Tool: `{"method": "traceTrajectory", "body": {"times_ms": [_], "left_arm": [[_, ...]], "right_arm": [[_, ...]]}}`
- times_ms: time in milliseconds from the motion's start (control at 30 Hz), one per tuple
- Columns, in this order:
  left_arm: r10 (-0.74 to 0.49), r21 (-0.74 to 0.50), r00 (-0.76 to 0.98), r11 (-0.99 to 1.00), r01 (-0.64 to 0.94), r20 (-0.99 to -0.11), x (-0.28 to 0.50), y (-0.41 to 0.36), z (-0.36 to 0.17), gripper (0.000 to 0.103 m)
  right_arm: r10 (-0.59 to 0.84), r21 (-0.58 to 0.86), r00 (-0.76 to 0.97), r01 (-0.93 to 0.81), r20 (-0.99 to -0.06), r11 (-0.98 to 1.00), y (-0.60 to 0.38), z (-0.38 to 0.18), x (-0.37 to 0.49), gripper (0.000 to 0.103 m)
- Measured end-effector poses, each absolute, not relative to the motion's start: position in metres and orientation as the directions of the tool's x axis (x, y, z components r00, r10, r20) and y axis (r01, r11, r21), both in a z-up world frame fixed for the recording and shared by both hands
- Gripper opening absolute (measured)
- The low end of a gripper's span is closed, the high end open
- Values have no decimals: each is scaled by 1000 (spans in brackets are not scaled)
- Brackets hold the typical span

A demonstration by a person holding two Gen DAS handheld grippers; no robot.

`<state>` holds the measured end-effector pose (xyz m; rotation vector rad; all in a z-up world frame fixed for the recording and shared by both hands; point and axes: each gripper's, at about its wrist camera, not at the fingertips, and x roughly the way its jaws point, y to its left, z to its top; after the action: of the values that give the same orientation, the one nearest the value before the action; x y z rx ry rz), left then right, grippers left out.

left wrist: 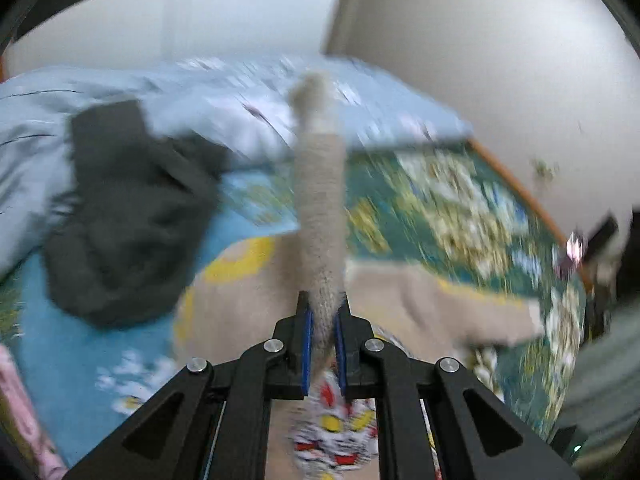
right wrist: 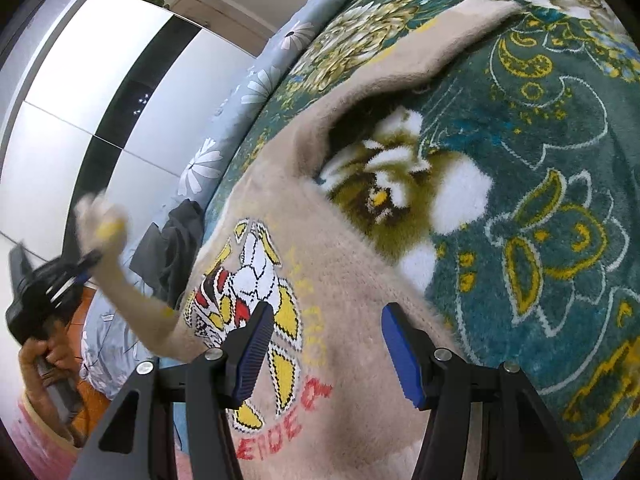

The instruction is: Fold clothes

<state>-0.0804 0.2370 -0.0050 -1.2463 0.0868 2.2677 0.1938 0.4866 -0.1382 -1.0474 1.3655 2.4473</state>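
A beige fuzzy sweater [right wrist: 344, 280] with a red, yellow and white print [right wrist: 256, 292] lies on a green floral blanket [right wrist: 540, 200]. My left gripper [left wrist: 323, 312] is shut on one beige sleeve [left wrist: 320, 200] and holds it lifted off the bed; the same gripper [right wrist: 86, 266] and sleeve [right wrist: 120, 272] show at the left of the right wrist view. My right gripper [right wrist: 326, 344] is open just above the sweater's body, holding nothing. The other sleeve [right wrist: 440, 40] lies stretched out across the blanket.
A dark grey garment [left wrist: 128, 216] lies in a heap on the bed at the left. A light blue floral quilt [left wrist: 200, 100] is bunched along the far side. A white wall [left wrist: 500, 60] and a wardrobe [right wrist: 100, 100] border the bed.
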Motion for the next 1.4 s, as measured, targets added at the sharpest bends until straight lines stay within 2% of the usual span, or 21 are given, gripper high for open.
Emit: {"method": "traceTrajectory", "body": {"times_ms": [200,300,333,367,433,467,567,733,900,967,1033,1100,1200,1333,1400], "left_arm": [[254,-53,-299,-835,-548,-920,-59,298,-76,10],[216,-57,-259,-858,-510,-941,-57,299,-88,15],[207,-63,-243,-867,-495,-948,-56,299,-92,26],[220,-90,-221,-872,-481,-950,-55,298,-94,42],[280,-173,-179,-873,-456,-943,-51,296,-93,58],[307,-207,-174,-876,-436,-936,-46,295,-91,59],[422,-344,-194,-877,-335,-886,-33,286,-81,59],[387,-329,-300,-916,-228,-872,-33,280,-77,59],[414,-391,-204,-909,-145,-887,-47,275,-120,59],[431,-410,-189,-901,-142,-882,-48,272,-119,58],[496,-479,-191,-868,-133,-847,-48,259,-102,58],[553,-542,-226,-833,-111,-802,-51,237,-84,59],[513,-544,-329,-839,3,-793,-55,192,-70,59],[451,-527,-349,-835,161,-822,-62,148,-82,59],[469,-545,-314,-808,226,-826,-66,131,-99,59]], "right_arm": [[-205,700,-752,-427,-627,-572,489,-139,194,61],[-209,705,-755,-421,-621,-571,490,-140,193,61],[-211,708,-757,-420,-619,-568,490,-141,193,61],[-213,710,-758,-419,-616,-566,491,-141,192,61],[-215,712,-759,-416,-615,-566,491,-142,192,61],[-215,711,-759,-415,-615,-567,491,-141,192,61],[-219,718,-761,-414,-610,-560,492,-142,191,61],[-216,733,-772,-418,-598,-538,498,-140,194,61],[-159,733,-789,-447,-593,-513,513,-133,195,61],[-151,737,-795,-450,-588,-504,517,-130,191,61],[-153,738,-794,-451,-589,-503,519,-129,184,61],[-184,743,-787,-437,-589,-506,516,-128,171,61],[-246,748,-772,-399,-586,-530,501,-128,146,61],[-358,778,-745,-330,-563,-535,474,-129,100,61],[-404,781,-720,-304,-564,-546,462,-130,74,61]]}}
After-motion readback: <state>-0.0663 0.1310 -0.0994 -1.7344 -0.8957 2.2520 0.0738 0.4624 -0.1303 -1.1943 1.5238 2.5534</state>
